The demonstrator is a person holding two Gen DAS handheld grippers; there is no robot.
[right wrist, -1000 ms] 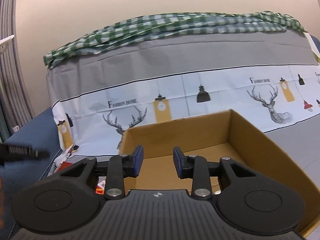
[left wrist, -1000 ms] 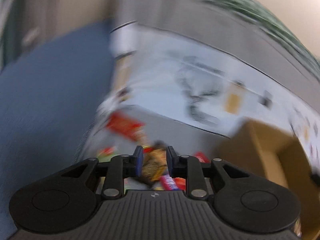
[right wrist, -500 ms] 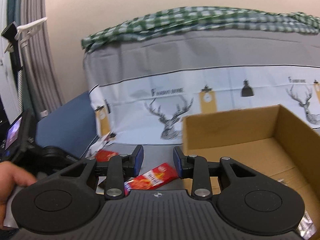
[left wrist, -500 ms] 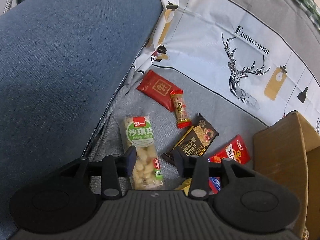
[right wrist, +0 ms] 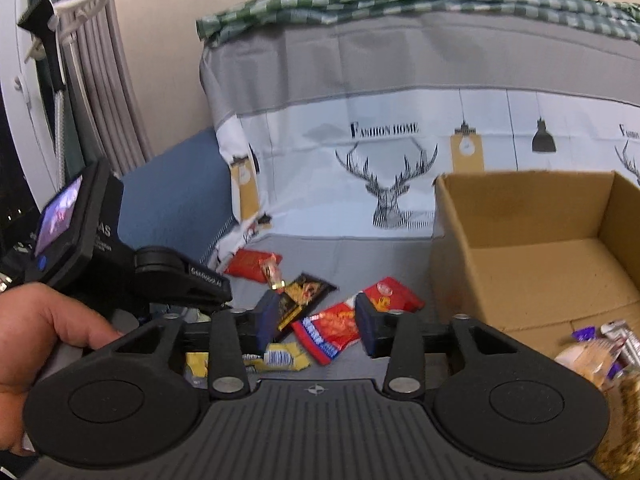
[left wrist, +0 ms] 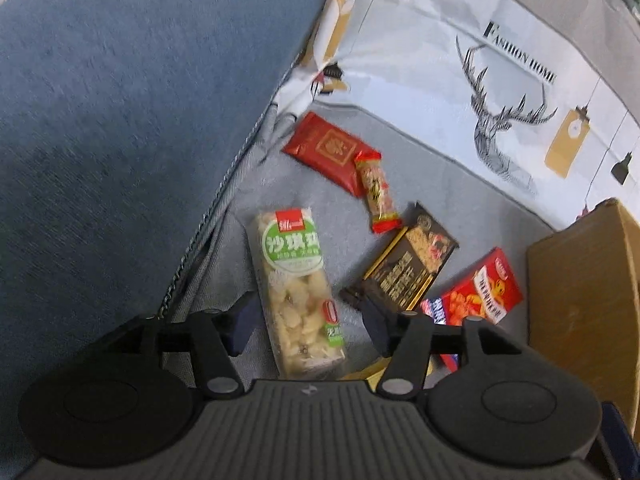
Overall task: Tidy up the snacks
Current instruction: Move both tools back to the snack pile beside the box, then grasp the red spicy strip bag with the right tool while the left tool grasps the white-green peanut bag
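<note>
- Six snack packets lie loose on the grey sofa cover [left wrist: 404, 168] beside one cardboard box [right wrist: 532, 240].
- Left gripper [left wrist: 306, 322]: jaws just opening, released, straddling the green-label packet [left wrist: 298, 288].
- Right gripper [right wrist: 316, 320]: jaws just opening, released, empty, above the red packet [right wrist: 340, 320].

Left gripper [left wrist: 306, 326] fingers (just opening) straddle the green-labelled snack pack [left wrist: 298, 288].

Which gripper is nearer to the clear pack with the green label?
Left. The left gripper straddles the clear pack, jaws open; the right gripper frames the red packet instead.
</note>
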